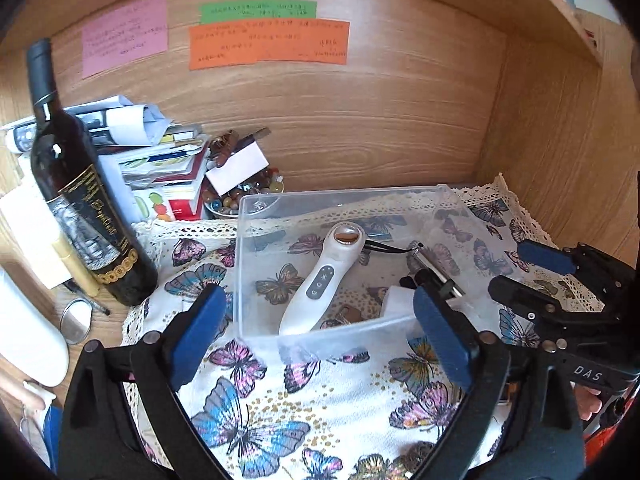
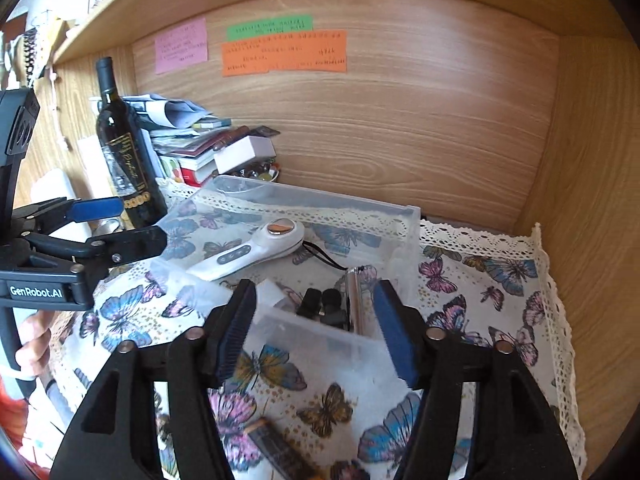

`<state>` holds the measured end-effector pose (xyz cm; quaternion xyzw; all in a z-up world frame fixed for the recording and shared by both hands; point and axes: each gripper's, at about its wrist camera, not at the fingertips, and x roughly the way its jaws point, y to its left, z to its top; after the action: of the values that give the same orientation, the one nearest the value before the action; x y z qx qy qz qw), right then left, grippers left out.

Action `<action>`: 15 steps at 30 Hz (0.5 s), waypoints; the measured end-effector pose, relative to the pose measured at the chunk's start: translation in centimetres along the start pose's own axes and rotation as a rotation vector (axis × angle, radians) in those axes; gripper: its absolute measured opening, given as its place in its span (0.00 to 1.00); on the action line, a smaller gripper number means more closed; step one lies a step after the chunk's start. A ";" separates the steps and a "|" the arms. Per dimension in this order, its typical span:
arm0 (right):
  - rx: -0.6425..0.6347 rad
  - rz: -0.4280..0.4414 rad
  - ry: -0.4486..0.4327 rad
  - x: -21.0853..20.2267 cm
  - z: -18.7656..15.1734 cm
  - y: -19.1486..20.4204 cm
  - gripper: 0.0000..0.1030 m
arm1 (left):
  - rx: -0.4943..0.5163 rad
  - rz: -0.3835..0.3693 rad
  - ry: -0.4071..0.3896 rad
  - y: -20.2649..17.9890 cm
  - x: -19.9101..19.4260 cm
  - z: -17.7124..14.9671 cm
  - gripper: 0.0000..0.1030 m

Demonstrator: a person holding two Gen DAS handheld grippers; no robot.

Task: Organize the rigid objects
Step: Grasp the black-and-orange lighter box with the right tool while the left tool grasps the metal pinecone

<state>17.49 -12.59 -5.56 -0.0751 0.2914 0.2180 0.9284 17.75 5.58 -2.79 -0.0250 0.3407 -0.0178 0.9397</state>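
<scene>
With the bin point(image 1: 344, 264) on the cloth point(image 1: 320, 408) already holding the wand point(image 1: 320, 276) and torch point(image 2: 358, 300), both tools (left point(image 1: 320, 340), right point(image 2: 316, 328)) gape empty, so next pinch the bar point(image 2: 280, 448) squarely across its width.

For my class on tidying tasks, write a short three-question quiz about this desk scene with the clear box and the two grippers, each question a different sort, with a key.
1. True or false: the white handheld device lies inside the clear plastic box.
2. Multiple choice: the wine bottle stands A) inside the box, B) left of the box, upright, C) on its side on the butterfly cloth.
3. Fill in: both the left gripper and the right gripper have their fingers ____ and hold nothing.

Key: 1 true; 2 B; 3 open
</scene>
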 end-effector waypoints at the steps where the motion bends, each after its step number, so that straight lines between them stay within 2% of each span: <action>1: 0.000 0.000 -0.003 -0.3 -0.2 0.0 0.63 | -0.003 -0.001 -0.002 0.0 -0.4 -0.3 0.94; 7: -0.003 -0.005 0.004 -2.0 -2.3 0.3 0.64 | 0.012 0.011 -0.006 -0.4 -2.4 -2.9 0.96; 15: -0.006 0.013 0.112 -0.6 -6.2 1.1 0.64 | 0.059 0.020 0.039 -2.0 -2.9 -7.1 0.96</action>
<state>13.44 -13.51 -10.31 -0.0881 0.3426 0.2205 0.9090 10.93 3.51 -6.31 0.0065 0.3585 -0.0188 0.9333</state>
